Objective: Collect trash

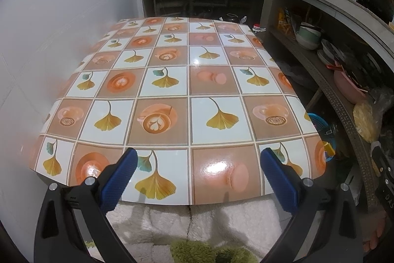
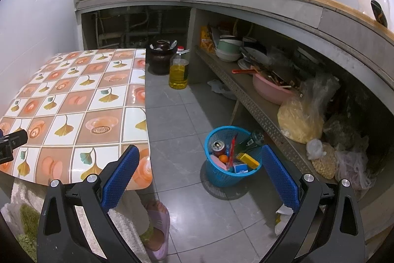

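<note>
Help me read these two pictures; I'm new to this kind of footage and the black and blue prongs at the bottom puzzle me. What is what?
No robot here: a person holds a two-finger gripper in each hand, with a wide-angle camera on each looking along its fingers. The prongs are the jaws with blue pads.

One picture comes from the left gripper, above a table with a patterned oilcloth; no loose items show on it. The other comes from the right gripper, aimed at the floor beside the table. There stands a blue basket that already holds a can, an orange and small boxes. A white scrap lies on the tiles nearby.

Both pairs of jaws stand wide open and hold nothing.
</note>
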Available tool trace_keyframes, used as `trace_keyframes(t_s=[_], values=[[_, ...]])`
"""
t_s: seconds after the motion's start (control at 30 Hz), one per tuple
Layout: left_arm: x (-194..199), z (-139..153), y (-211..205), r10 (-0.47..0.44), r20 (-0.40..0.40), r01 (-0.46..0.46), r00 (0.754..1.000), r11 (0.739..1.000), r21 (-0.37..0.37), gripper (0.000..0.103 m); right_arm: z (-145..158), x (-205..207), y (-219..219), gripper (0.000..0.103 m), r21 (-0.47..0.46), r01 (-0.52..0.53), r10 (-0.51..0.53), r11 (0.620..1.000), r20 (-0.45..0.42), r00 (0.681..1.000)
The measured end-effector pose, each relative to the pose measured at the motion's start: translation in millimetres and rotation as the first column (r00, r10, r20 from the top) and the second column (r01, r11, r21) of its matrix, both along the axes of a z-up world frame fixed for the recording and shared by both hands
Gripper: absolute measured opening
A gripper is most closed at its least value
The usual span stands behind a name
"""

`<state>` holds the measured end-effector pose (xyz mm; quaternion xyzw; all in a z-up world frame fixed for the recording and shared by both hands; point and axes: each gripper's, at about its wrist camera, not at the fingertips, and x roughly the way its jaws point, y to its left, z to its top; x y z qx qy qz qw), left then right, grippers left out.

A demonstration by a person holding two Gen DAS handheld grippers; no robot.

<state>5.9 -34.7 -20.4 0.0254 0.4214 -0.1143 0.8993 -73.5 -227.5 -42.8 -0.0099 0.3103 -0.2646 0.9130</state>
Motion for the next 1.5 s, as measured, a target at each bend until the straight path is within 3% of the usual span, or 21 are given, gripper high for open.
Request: trace_keyframes(t_s=[0.37, 0.77, 1.5], values=[[1.9, 2.7, 9.6, 0.034, 0.004, -0.034, 0.999, 0.999, -0.003, 0.098, 0.7, 5.1, 3.6, 0.095, -0.01, -0.051, 0.051, 0.999, 0.001, 0.999], [5.6, 2.8, 37.5, 0.141, -0.01, -0.141, 0.99, 0.99, -0.014, 0.098, 1.1, 15.8, 10.0, 0.095, -0.011, -0.098, 0.099, 0.995, 0.008, 0.995], [5.4, 2.1, 35.0, 0.128, -0.014, -0.128, 0.992, 0.992, -0.009, 0.098, -0.8, 16.3, 13.7, 0.095, -0.005, -0.105, 0.105, 0.994, 0.017, 0.994]])
